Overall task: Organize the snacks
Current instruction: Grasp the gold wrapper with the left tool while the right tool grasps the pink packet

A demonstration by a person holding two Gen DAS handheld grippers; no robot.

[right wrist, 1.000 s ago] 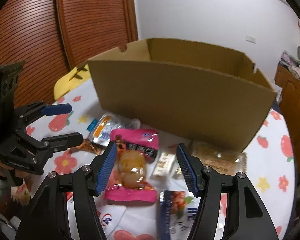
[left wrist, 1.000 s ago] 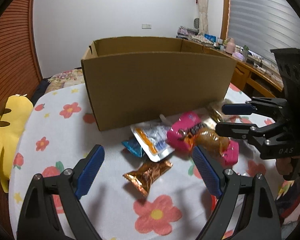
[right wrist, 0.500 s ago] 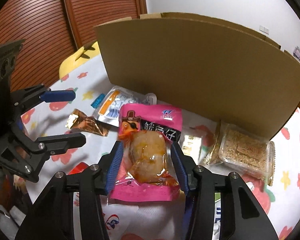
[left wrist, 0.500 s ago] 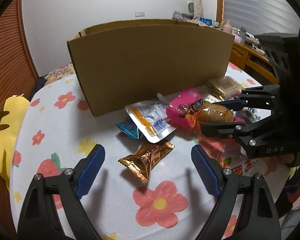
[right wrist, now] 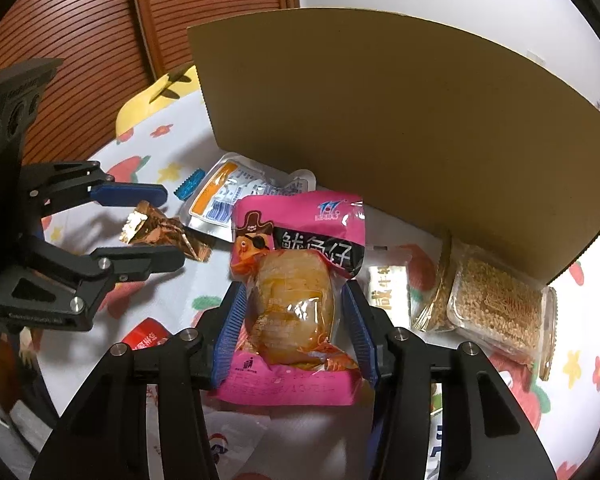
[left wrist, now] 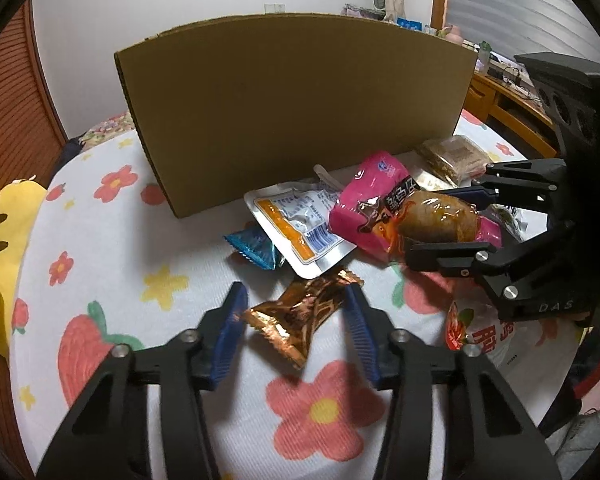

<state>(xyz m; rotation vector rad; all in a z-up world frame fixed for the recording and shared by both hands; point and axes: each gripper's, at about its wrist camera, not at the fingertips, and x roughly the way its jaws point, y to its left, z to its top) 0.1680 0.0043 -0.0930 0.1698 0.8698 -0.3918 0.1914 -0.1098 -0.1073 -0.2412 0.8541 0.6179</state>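
Snacks lay scattered on a flowered tablecloth (left wrist: 112,248) in front of a tall cardboard box (left wrist: 292,108), whose near wall closed off the 12 o'clock side in both views. The right gripper (right wrist: 296,322) was clamped on a pink packet (right wrist: 300,280), its blue pads pressed against the bulging clear part, with the packet's top reaching toward the box wall. At 3 o'clock of it a clear tub of grain bars (right wrist: 496,304) sat against the box's lower edge, with a small wrapped bar (right wrist: 386,284) between tub and packet. The left gripper (left wrist: 296,328) stood partly open around a gold wrapper (left wrist: 300,316); whether its pads touched the foil I could not tell. Beyond it, at 12 o'clock, lay a white and orange pouch (left wrist: 296,228) overlapping a small blue wrapper (left wrist: 252,248). Open cloth stretched at 9 o'clock of the left gripper, out to a yellow cushion (left wrist: 0,248) at the table's edge.
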